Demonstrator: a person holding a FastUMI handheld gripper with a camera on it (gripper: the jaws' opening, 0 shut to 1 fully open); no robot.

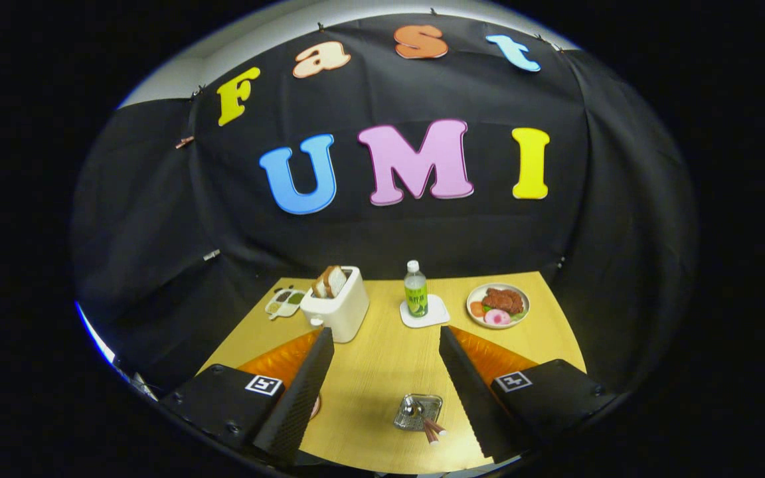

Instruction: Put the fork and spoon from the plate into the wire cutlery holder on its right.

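Pale wooden table (382, 372) carries everything here, with the gripper (386, 392) held above its near part, fingers spread wide apart and clamped on nothing. Between the fingers, nearer the right one, sits a small silvery wire cutlery holder (419, 411) with a shiny spoon (412, 409) and red-brown handles (433, 430) poking out toward the camera (whether one of them belongs to the fork is hard to make out). Beyond the fingers stand a white toaster (339, 309) with bread slices in its slots, a clear plastic bottle with a green label (415, 290) on a white square coaster (425, 312), and a white round plate of meat and vegetables (498, 305). The label's writing is too small to read. A small tray of sauces (284, 303) lies left of the toaster. Something reddish is half hidden by the left finger.
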